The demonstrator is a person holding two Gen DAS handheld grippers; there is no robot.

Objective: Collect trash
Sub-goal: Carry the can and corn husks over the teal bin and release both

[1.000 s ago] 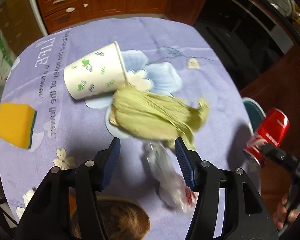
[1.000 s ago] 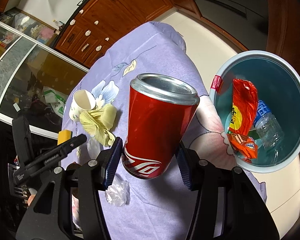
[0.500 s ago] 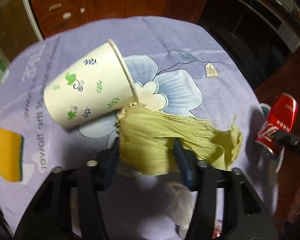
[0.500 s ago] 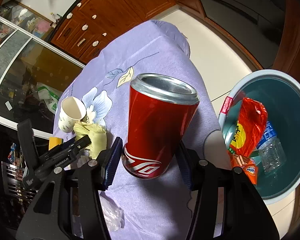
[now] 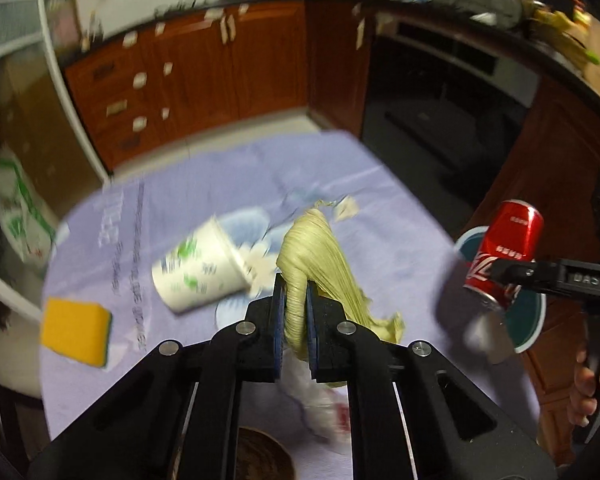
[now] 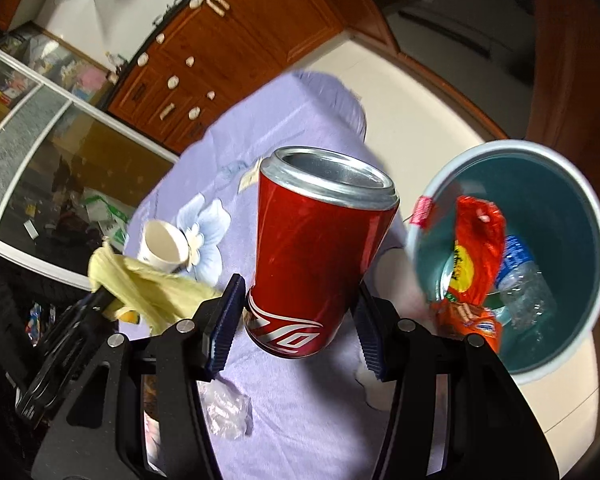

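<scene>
Left hand-held gripper (image 5: pixel 296 312) is squeezing a yellow husk (image 5: pixel 320 256) tight, lifting it off the purple bench (image 5: pixel 380 216); right hand-held gripper (image 6: pixel 296 316) is holding a red can (image 6: pixel 320 248) near the bin (image 6: pixel 580 200), likely for dropping. Only the right view is showing wrappers and a bottle (image 6: pixel 524 280) inside

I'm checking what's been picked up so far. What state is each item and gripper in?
left gripper: shut on the corn husk.
corn husk: held, lifted off the table.
right gripper: shut on the red can.
red can: held upright in the air.
paper cup: lying on its side.
trash bin: open, partly filled.
yellow sponge: flat on the tablecloth.
</scene>
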